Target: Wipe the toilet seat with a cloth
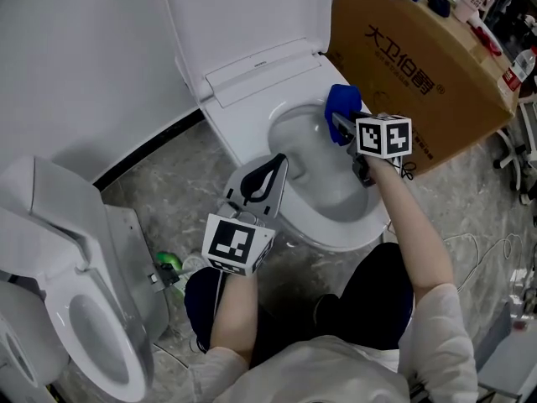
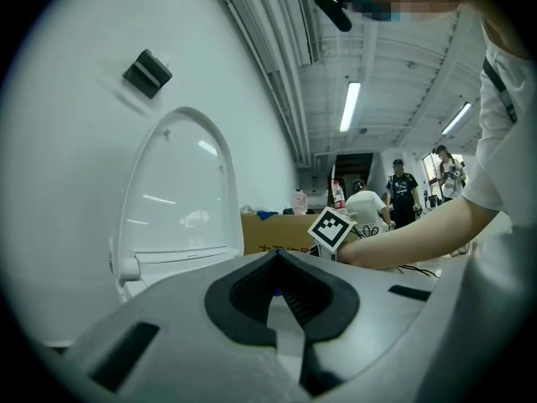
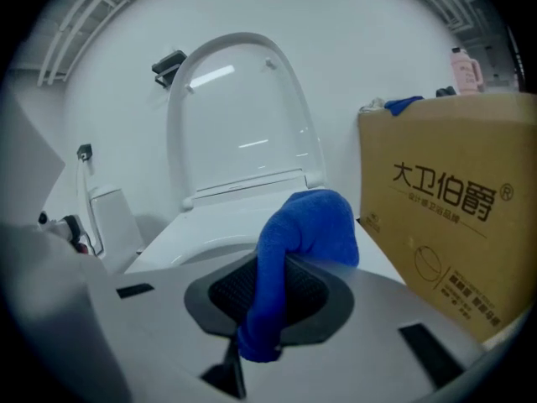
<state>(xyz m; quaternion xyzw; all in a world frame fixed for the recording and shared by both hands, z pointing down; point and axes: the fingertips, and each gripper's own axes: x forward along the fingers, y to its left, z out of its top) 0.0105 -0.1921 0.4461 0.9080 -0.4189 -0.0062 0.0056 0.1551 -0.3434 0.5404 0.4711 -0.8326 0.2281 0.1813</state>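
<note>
The right gripper [image 1: 342, 124] is clamping the blue cloth [image 1: 342, 102]. In the right gripper view its jaws [image 3: 270, 296] are closing on a fold of the cloth [image 3: 306, 225], which is bulging over the tips and hanging down between the pads. The left gripper [image 1: 277, 164] is holding nothing. In its own view the jaws [image 2: 275, 260] are meeting at the tips.

The right forearm is stretching forward from the lower right, over the open bowl. It is carrying the cloth to the far right part of the toilet seat [image 1: 245, 141], close to the cardboard box [image 1: 419, 65]. Whether the cloth is pressing on the rim cannot be told. The left forearm is reaching a shorter way forward, and its gripper is pointing at the near left rim of the seat. Each gripper is carrying one marker cube, the right [image 1: 383, 136] and the left [image 1: 237, 243].

There are two grippers and one cloth. Two toilets are showing. The one being worked on is standing with its lid [image 1: 243, 15] raised against the wall. A second toilet [image 1: 84, 334] is sitting at the lower left on the grey floor, well apart from both grippers. One cardboard box is standing just beside the first toilet, on its right.
</note>
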